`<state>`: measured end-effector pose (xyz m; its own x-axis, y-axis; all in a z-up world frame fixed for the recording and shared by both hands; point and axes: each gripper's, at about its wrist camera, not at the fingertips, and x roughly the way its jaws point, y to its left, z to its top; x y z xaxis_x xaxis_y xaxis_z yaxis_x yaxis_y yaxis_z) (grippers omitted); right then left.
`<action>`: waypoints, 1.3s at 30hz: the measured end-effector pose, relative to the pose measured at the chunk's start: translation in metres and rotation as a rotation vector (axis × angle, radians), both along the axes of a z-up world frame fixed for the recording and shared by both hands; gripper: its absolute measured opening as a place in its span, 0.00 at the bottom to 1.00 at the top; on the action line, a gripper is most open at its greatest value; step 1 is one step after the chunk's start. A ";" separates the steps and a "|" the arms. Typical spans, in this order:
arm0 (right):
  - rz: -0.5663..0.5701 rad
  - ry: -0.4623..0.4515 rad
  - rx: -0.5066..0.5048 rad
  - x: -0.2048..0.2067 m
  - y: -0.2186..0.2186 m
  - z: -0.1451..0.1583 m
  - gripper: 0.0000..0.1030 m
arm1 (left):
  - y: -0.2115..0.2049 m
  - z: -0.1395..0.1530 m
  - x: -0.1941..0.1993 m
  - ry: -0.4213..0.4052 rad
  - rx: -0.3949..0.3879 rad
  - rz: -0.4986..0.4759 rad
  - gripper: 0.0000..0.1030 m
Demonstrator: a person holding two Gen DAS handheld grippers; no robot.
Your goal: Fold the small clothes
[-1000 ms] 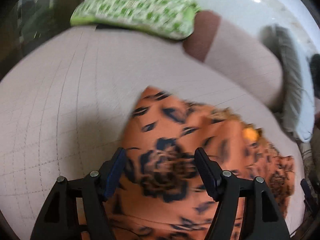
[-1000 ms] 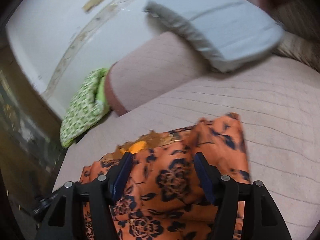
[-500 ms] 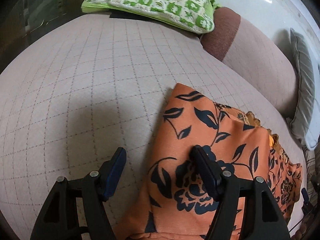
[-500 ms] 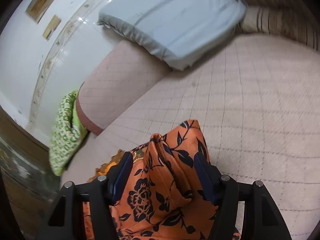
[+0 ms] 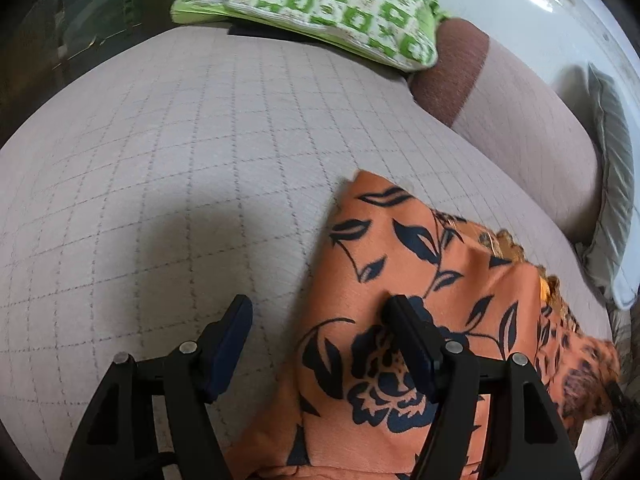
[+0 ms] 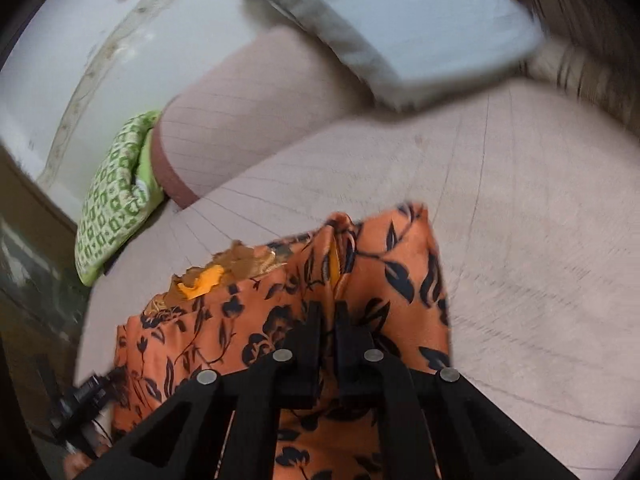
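Pinkish-beige quilted bed (image 5: 168, 168) with a grid of dark stitch lines. On it, towards one side, an orange garment (image 5: 400, 280) printed with black flowers and leaves, a golden-brown lace trim along its far edge. At the head end a long bolster (image 5: 520, 128) in the same beige with a brown end, a green-and-white checked pillow (image 5: 320, 4) leaning over that end, a pale grey pillow (image 6: 420, 36) resting farther along
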<state>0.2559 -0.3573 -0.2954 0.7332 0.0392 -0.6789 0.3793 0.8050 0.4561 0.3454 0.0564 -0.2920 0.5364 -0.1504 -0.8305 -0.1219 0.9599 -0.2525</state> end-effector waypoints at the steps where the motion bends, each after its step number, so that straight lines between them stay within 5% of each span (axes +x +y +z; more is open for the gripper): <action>1: 0.000 0.003 -0.054 -0.009 0.005 0.008 0.06 | 0.003 0.002 0.000 -0.005 -0.004 0.011 0.69; 6: -0.065 0.143 -0.147 -0.029 -0.005 -0.006 0.05 | 0.011 0.006 0.000 -0.030 0.002 0.050 0.69; 9: -0.075 0.231 0.048 -0.023 -0.028 -0.038 0.10 | 0.006 0.003 0.003 -0.017 0.019 0.027 0.69; 13: -0.083 0.187 0.124 -0.025 -0.045 -0.031 0.10 | -0.001 -0.003 0.006 0.002 0.077 0.003 0.70; 18: -0.274 -0.016 0.145 -0.061 -0.078 -0.003 0.10 | 0.001 0.003 0.004 -0.010 0.076 0.012 0.70; 20: -0.225 -0.067 0.104 -0.055 -0.069 0.006 0.10 | -0.006 0.013 -0.002 -0.059 0.103 -0.012 0.70; 25: -0.033 -0.027 0.002 -0.016 -0.025 0.002 0.10 | -0.037 0.026 -0.015 -0.159 0.164 -0.144 0.76; 29: -0.005 0.162 -0.018 0.013 -0.015 -0.038 0.08 | -0.046 -0.007 -0.002 0.004 0.194 -0.191 0.78; 35: -0.015 0.028 0.048 0.002 -0.015 -0.017 0.10 | -0.042 0.008 -0.005 -0.059 0.136 -0.176 0.79; 39: 0.141 -0.016 0.123 0.019 0.021 -0.011 0.10 | -0.067 0.006 -0.013 -0.064 0.175 -0.268 0.85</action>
<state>0.2751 -0.3367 -0.3059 0.7251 0.2247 -0.6510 0.2584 0.7874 0.5596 0.3327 -0.0109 -0.2855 0.5486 -0.1510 -0.8223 0.1517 0.9852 -0.0797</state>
